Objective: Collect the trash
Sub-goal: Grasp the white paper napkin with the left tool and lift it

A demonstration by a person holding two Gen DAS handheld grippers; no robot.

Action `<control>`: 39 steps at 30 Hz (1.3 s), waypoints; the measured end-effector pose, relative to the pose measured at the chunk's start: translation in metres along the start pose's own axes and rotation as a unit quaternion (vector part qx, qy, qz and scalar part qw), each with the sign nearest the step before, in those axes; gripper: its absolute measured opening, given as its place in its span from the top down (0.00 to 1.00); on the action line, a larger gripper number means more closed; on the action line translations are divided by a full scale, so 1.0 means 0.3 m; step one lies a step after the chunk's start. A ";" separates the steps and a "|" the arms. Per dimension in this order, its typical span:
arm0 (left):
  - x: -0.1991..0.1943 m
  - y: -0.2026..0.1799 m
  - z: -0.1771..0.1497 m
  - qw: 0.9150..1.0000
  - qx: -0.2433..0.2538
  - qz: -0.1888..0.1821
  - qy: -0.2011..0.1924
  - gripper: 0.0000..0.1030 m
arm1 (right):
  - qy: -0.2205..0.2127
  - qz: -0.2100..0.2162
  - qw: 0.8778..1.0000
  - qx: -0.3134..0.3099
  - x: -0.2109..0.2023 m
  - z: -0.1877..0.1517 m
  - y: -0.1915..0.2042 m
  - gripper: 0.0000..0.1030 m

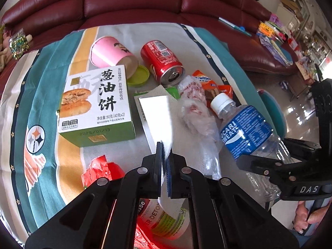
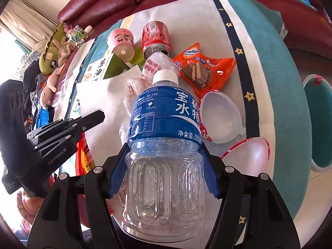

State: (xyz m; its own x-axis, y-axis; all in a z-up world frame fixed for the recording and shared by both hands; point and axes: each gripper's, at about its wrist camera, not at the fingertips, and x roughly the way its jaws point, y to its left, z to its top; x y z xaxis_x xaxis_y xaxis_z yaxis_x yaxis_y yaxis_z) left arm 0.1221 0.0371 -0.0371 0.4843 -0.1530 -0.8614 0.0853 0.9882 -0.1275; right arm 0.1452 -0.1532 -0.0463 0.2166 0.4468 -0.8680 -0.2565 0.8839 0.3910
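My left gripper (image 1: 165,161) is shut on a white paper napkin (image 1: 159,112) and holds it over the table; the napkin also shows in the right wrist view (image 2: 103,95). My right gripper (image 2: 164,166) is shut on an empty clear bottle with a blue label (image 2: 164,124), held above the table; the bottle also shows in the left wrist view (image 1: 247,132). Loose trash lies on the cloth: a red can (image 1: 161,60), a pink cup (image 1: 110,51), a green and white box (image 1: 95,103), a crumpled plastic wrap (image 1: 195,108), an orange snack wrapper (image 2: 203,66).
A teal bin (image 2: 319,124) stands on the floor to the right of the table. A green lid (image 1: 139,75), red plastic (image 1: 97,170), a supplement bottle (image 1: 166,220) and two clear egg-shaped shells (image 2: 220,116) also lie on the cloth (image 1: 41,87). A dark red sofa (image 1: 134,2) is behind.
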 end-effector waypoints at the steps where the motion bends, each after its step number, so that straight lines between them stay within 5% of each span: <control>1: -0.026 0.001 0.007 1.000 -0.001 0.005 -0.013 0.96 | -0.006 0.000 1.000 0.002 -0.018 0.000 -0.008 0.40; 10: -0.262 -0.050 0.076 0.994 0.019 0.020 -0.103 0.96 | -0.043 0.015 0.999 0.013 -0.131 0.017 -0.029 0.40; 16: -0.157 -0.054 0.074 0.998 0.036 0.012 -0.045 0.92 | -0.035 0.015 0.999 0.018 -0.125 -0.006 -0.044 0.40; 18: -0.088 -0.027 0.052 1.000 0.022 0.018 -0.011 0.67 | -0.028 0.012 0.999 0.017 -0.111 -0.014 -0.044 0.40; 19: -0.061 -0.016 0.040 1.000 0.016 0.024 -0.002 0.43 | -0.025 0.011 0.999 0.017 -0.105 -0.017 -0.045 0.40; 20: -0.039 -0.012 0.030 1.000 0.013 0.027 0.001 0.30 | -0.024 0.011 0.999 0.018 -0.100 -0.018 -0.047 0.40; 25: 0.065 -0.060 0.007 0.998 0.036 0.037 0.033 0.17 | -0.026 0.014 0.999 0.024 -0.091 -0.011 -0.056 0.40; 29: 0.159 -0.092 -0.002 0.995 0.057 0.059 0.062 0.15 | -0.030 0.013 0.999 0.029 -0.094 -0.012 -0.080 0.40; 34: 0.170 -0.098 -0.006 0.996 0.058 0.047 0.051 0.13 | -0.026 0.018 0.999 0.042 -0.081 -0.019 -0.124 0.40; 39: 0.151 -0.129 -0.009 0.995 0.070 0.054 0.034 0.35 | -0.023 0.026 0.998 0.055 -0.063 -0.027 -0.152 0.40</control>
State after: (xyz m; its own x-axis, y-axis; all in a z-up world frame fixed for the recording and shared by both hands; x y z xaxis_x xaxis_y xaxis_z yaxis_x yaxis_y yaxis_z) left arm 0.1383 -0.0081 -0.0723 0.4372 -0.0403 -0.8984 0.1594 0.9866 0.0334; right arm 0.1452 -0.2030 -0.0502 0.2484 0.4965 -0.8317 -0.1634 0.8678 0.4692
